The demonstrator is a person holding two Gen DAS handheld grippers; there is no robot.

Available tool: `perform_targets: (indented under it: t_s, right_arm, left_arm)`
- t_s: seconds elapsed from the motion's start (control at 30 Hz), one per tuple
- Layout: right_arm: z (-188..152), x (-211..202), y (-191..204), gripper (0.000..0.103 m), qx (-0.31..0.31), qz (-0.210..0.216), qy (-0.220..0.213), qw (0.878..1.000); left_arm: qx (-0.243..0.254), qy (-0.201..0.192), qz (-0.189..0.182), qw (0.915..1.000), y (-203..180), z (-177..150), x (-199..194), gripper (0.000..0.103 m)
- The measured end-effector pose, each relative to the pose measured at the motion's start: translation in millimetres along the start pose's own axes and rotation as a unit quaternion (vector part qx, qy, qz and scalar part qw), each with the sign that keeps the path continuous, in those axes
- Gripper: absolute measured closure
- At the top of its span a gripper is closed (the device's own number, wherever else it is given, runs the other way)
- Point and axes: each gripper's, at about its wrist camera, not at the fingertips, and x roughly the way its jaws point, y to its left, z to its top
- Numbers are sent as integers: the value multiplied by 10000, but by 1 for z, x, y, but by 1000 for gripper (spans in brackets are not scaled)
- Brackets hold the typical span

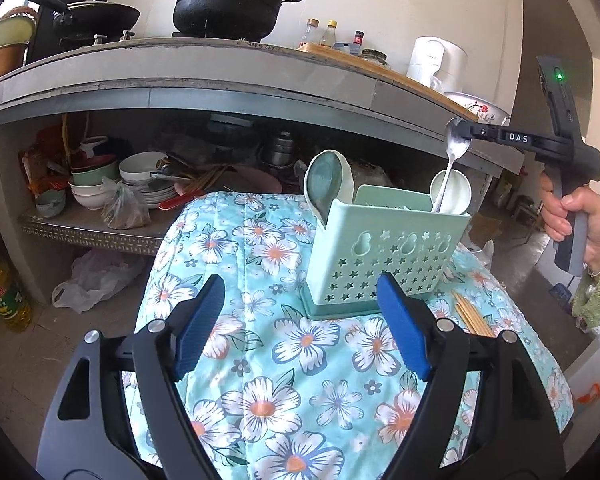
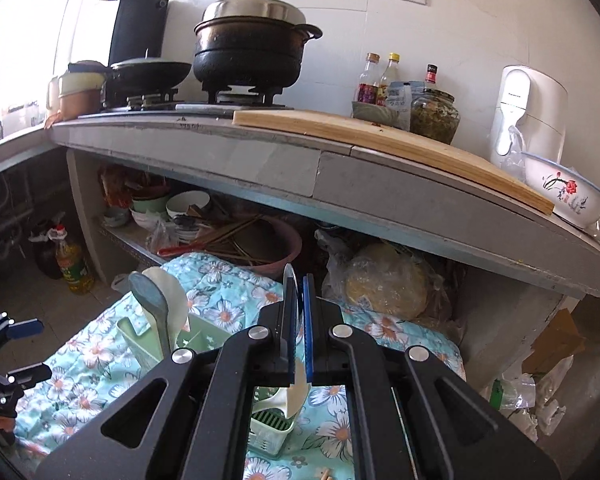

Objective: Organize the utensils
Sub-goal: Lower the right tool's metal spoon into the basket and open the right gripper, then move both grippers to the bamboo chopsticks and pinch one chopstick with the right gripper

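A mint-green utensil holder (image 1: pixel 384 252) with star cut-outs stands on a floral cloth (image 1: pixel 300 360). A grey-green ladle (image 1: pixel 326 182) and a white ladle (image 1: pixel 452 194) stand in it. My right gripper (image 1: pixel 462 132) is shut on the bowl of a metal spoon (image 1: pixel 450 168), whose handle points down into the holder. In the right wrist view the spoon's edge (image 2: pixel 291 280) shows between the shut pads (image 2: pixel 306 320), above the holder (image 2: pixel 204 340). My left gripper (image 1: pixel 300 328) is open and empty, just in front of the holder. It also shows at the left of the right wrist view (image 2: pixel 24 348).
Wooden chopsticks (image 1: pixel 472 314) lie on the cloth right of the holder. Behind is a concrete counter (image 1: pixel 220 84) with a black pot (image 1: pixel 228 4), wok, bottles and a cutting board (image 2: pixel 400 148). The shelf below holds stacked bowls (image 1: pixel 140 176). An oil bottle (image 1: pixel 4 288) stands on the floor.
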Motion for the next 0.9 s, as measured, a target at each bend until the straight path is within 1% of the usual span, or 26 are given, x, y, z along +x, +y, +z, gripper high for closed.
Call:
perform_targets:
  t_s: [0.13,0.2,0.23,0.27,0.3,0.37,0.43,0.5,0.53,0.57,0.6,0.63,0.67,0.7,0.73,0.77,0.83,0.9]
  right_arm:
    - [-10,5,7,99,-14,97,247,9996]
    - [-14,4,7,96,65,146,328,9993]
    - [-15,3,6,92,111,150,327,9993]
    - [-16,0,4,82,195,192,320,9991]
    - [-17,-4,2,74,298,247,300,9988]
    - [-17,-12,-3,73,498,344,239,9979]
    - [-19,-23,-10,70,731,454,186,9961]
    - [-25,-38,-20,60,1054,544,135,9929]
    - [-29,-46,-26,57,1206,605,127,9908]
    - [-34,-52,-31,51,1322,648,132,9890]
    - [-40,-59,-36,44,1430,657,143,9874]
    - [-50,-67,-40,39,1543,646,170,9858]
    - [-60,-74,-43,31,1614,632,216,9846]
    - [-70,-80,-46,25,1669,593,287,9838]
    - [-83,-84,-48,23,1717,528,413,9829]
    - [-97,-87,-48,18,1735,453,573,9821]
    - [-126,-90,-49,16,1781,293,893,9795]
    - [-162,-88,-49,16,1967,187,1314,9714]
  left_arm:
    - [10,40,-75,10000,-2,-4,0,27]
    - [14,81,-103,9999,-3,-6,1,27]
    - [14,100,-115,9999,-4,-7,1,27]
    - [16,117,-130,9998,-5,-8,1,27]
    - [21,135,-149,9998,-6,-8,1,27]
    - [41,147,-166,9997,-9,-10,0,26]
    - [48,179,-200,9996,-12,-12,-1,26]
    - [62,210,-241,9995,-16,-14,-2,26]
    - [77,239,-254,9994,-18,-15,-2,26]
    - [93,270,-265,9992,-20,-16,-2,26]
    - [113,305,-280,9991,-23,-18,-2,26]
    - [145,346,-301,9988,-26,-19,-2,26]
    - [178,380,-315,9986,-29,-21,-2,26]
    - [205,414,-331,9984,-32,-22,-1,26]
    - [225,466,-359,9980,-35,-24,0,26]
    - [235,523,-386,9976,-39,-26,1,26]
    - [250,650,-446,9966,-48,-30,5,26]
    - [263,821,-519,9949,-58,-36,11,26]
